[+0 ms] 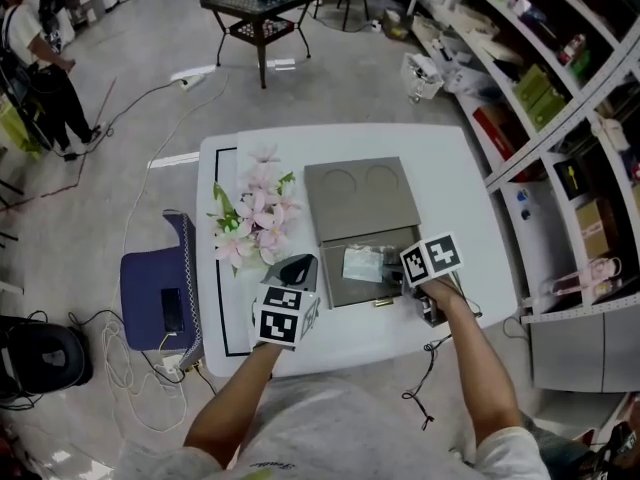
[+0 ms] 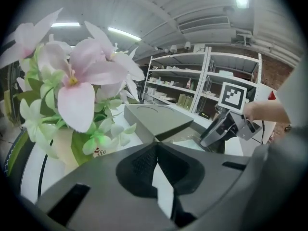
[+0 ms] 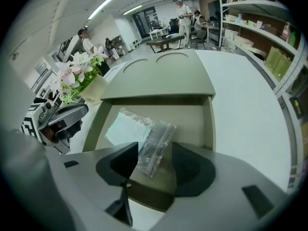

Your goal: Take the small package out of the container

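Lying flat on the floor of the grey container [image 3: 208, 124], the small package [image 3: 139, 134] is a clear plastic bag with a pale card inside, set slightly askew toward the tray's left half. The container sits on the white table [image 1: 450, 168] with its lid [image 1: 360, 193] folded back away from the person; two round recesses show in the lid. The right gripper [image 3: 155, 153] is held over the tray's near edge with its jaws released and standing wide apart. The near corner of the bag shows in the gap between them, and neither pad presses on it. The left gripper [image 1: 297, 266] is just left of the container's near corner, its jaws clenched together at the tips with nothing between them. A bunch of pink and white artificial flowers [image 1: 255, 213] lies on the table just to the left of the lid, close ahead of the left gripper. Beside the table's left edge stands a blue bag [image 1: 165, 293].
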`<state>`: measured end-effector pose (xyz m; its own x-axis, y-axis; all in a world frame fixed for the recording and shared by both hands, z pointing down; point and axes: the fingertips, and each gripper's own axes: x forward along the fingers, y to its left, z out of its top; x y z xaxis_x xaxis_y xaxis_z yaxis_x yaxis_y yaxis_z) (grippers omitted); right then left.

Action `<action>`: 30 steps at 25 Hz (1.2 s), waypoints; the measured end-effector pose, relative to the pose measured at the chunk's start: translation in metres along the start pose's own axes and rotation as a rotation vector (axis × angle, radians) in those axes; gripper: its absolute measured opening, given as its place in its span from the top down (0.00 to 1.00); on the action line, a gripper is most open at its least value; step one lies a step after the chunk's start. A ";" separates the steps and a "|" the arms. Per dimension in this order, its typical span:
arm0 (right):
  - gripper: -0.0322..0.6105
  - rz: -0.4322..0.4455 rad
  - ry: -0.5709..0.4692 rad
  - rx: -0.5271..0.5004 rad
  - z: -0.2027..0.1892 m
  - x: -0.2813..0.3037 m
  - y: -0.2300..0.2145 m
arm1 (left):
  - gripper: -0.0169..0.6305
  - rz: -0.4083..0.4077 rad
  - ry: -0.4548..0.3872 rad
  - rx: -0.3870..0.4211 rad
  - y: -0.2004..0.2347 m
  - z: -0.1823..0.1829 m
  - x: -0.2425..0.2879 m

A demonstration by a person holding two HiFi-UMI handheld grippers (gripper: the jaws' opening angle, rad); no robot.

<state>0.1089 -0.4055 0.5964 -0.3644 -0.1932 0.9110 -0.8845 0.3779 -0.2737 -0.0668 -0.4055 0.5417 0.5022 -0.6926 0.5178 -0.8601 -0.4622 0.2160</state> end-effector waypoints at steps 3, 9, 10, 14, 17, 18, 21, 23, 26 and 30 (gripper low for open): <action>0.63 0.002 0.022 0.017 0.000 0.001 -0.002 | 0.97 -0.015 0.002 -0.006 -0.001 0.000 0.003; 0.78 -0.035 0.017 0.003 0.000 -0.001 -0.011 | 0.97 -0.035 0.013 0.000 -0.003 -0.002 0.008; 0.81 -0.046 0.015 -0.008 0.000 -0.001 -0.012 | 0.97 -0.036 0.015 -0.001 -0.003 -0.002 0.008; 0.92 -0.062 -0.021 -0.010 0.004 -0.005 -0.014 | 0.97 -0.037 0.018 0.003 -0.005 -0.003 0.006; 0.94 -0.049 -0.050 0.002 0.008 -0.007 -0.014 | 0.97 -0.032 0.015 0.008 -0.005 -0.003 0.005; 0.94 -0.045 -0.055 0.002 0.008 -0.007 -0.013 | 0.97 -0.031 0.015 0.009 -0.006 -0.002 0.004; 0.94 -0.027 -0.070 0.007 0.010 -0.009 -0.011 | 0.97 -0.024 0.016 0.012 -0.006 -0.002 0.002; 0.94 -0.005 -0.088 0.016 0.012 -0.011 -0.009 | 0.97 -0.019 0.017 0.013 -0.005 -0.002 0.000; 0.94 0.027 -0.129 0.030 0.014 -0.015 -0.005 | 0.97 -0.013 0.016 0.017 -0.006 -0.003 -0.001; 0.94 0.050 -0.181 0.033 0.012 -0.024 -0.001 | 0.97 -0.003 0.007 0.021 -0.010 -0.002 -0.006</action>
<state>0.1151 -0.4128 0.5714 -0.4521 -0.3357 0.8264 -0.8718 0.3621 -0.3298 -0.0613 -0.3959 0.5381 0.5043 -0.6873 0.5228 -0.8563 -0.4760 0.2002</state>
